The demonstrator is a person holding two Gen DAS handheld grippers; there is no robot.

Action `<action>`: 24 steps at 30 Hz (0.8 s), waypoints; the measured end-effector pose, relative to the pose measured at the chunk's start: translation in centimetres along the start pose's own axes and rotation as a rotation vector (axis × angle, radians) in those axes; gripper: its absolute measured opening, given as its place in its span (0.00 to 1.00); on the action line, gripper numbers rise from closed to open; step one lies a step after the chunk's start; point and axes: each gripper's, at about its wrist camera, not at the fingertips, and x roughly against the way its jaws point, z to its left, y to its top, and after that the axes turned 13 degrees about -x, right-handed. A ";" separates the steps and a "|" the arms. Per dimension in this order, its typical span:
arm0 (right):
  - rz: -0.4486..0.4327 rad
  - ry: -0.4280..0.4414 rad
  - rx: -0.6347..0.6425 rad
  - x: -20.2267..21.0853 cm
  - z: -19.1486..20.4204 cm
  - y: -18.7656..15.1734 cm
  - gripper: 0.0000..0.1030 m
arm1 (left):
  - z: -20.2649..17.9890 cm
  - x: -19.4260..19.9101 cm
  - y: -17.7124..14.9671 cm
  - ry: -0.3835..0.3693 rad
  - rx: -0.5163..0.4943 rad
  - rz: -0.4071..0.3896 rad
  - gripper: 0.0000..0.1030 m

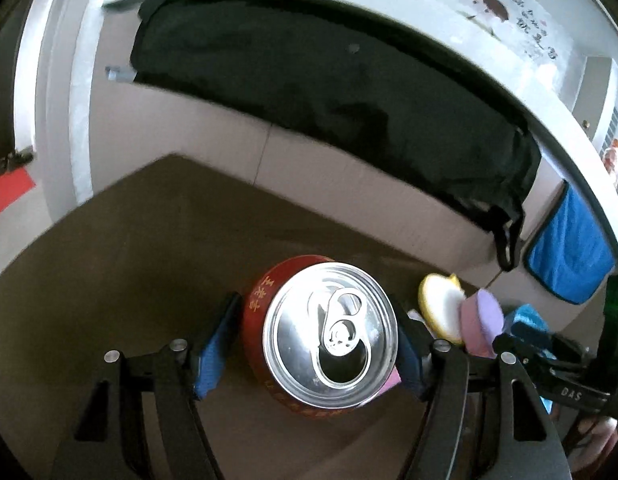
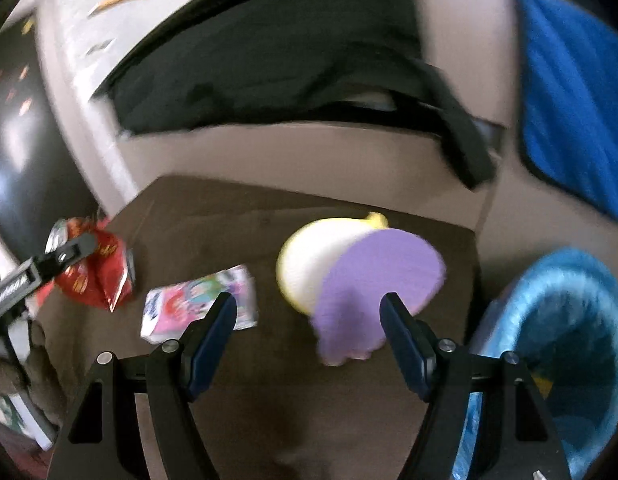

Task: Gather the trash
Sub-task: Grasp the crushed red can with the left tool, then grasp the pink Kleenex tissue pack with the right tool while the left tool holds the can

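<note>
Over brown table: L claw (image 1: pixel 319 344) grips red can (image 1: pixel 329 336); R claw (image 2: pixel 309 332) wide, empty.

Your right gripper (image 2: pixel 307 332) has bare brown table (image 2: pixel 237 220) ahead; the purple-and-yellow toy (image 2: pixel 361 268) blocks its right jaw (touching or not, unclear), the blue-lined bin (image 2: pixel 557 320) farther right.

One red can (image 1: pixel 329 340), opened. One crumpled red wrapper (image 2: pixel 95 276). One small printed pink-and-white pack (image 2: pixel 201 308). One yellow-rimmed white round thing (image 2: pixel 313 260), one purple round thing (image 2: pixel 373 280). One bin with a blue liner (image 2: pixel 557 340). One blue cloth (image 2: pixel 573 92). Two hand-held grippers: left (image 1: pixel 313 344), right (image 2: pixel 309 336).
</note>
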 end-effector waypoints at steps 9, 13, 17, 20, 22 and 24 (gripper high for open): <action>0.131 0.080 0.183 -3.6 6.9 -0.2 0.67 | 5.1 3.6 -3.1 0.009 0.037 0.027 0.67; 0.203 0.159 0.188 -5.1 9.1 0.0 0.55 | 6.5 5.1 -4.9 0.009 0.054 0.065 0.67; 0.217 0.184 0.232 -6.7 12.0 -0.5 0.37 | 6.8 6.3 -6.8 0.009 0.076 0.091 0.67; 0.254 0.212 0.217 -8.9 13.4 0.2 0.35 | 6.7 6.5 -7.8 0.018 0.087 0.106 0.67; 0.297 0.207 0.223 -10.8 14.1 0.4 0.31 | 6.9 6.5 -8.2 0.007 0.115 0.113 0.67; 0.335 0.195 0.233 -11.4 14.2 -0.1 0.30 | 6.8 6.6 -8.4 0.007 0.126 0.112 0.67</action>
